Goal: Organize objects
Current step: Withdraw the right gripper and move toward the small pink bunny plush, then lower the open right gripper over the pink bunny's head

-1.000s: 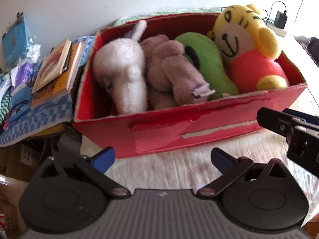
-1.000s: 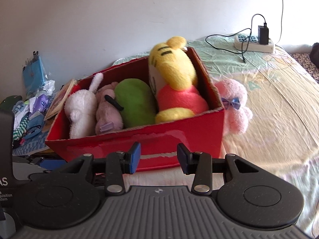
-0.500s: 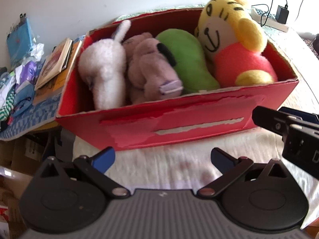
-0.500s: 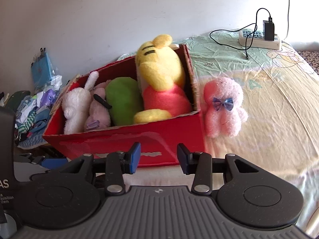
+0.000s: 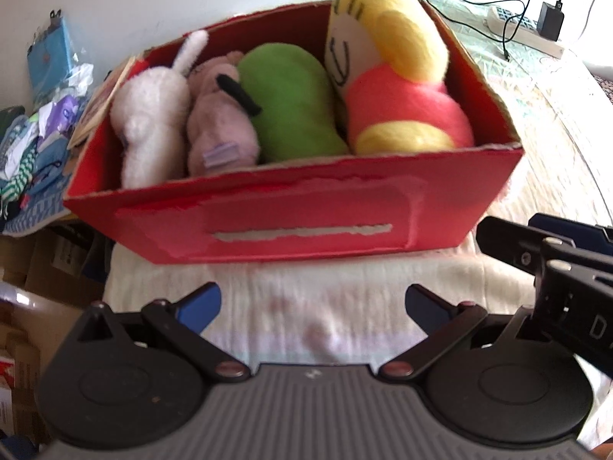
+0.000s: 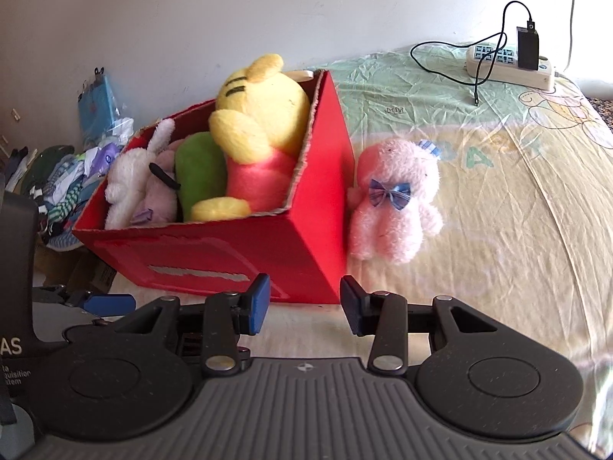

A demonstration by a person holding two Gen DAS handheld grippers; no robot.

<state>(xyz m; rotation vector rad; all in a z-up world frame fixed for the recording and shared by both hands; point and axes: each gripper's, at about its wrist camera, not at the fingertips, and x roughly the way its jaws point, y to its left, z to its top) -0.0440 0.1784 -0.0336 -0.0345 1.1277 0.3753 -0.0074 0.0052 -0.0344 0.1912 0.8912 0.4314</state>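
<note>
A red cardboard box (image 5: 306, 222) (image 6: 314, 245) stands on the bed. It holds a white rabbit plush (image 5: 149, 122), a mauve plush (image 5: 218, 134), a green plush (image 5: 291, 103) and a yellow tiger plush (image 5: 390, 69) (image 6: 260, 115). A pink plush with a blue bow (image 6: 394, 199) sits on the bed, touching the box's right side. My left gripper (image 5: 312, 304) is open and empty, in front of the box. My right gripper (image 6: 304, 303) is open and empty near the box's front right corner; it also shows in the left wrist view (image 5: 544, 253).
A power strip with a charger and cable (image 6: 509, 61) lies at the far right of the bedsheet (image 6: 498, 191). Books, clothes and bags (image 5: 49, 115) are piled left of the box, past the bed's edge. A white wall is behind.
Both grippers have shifted to the right and back from the box. The pink plush has come fully into the right wrist view. Nothing was grasped.
</note>
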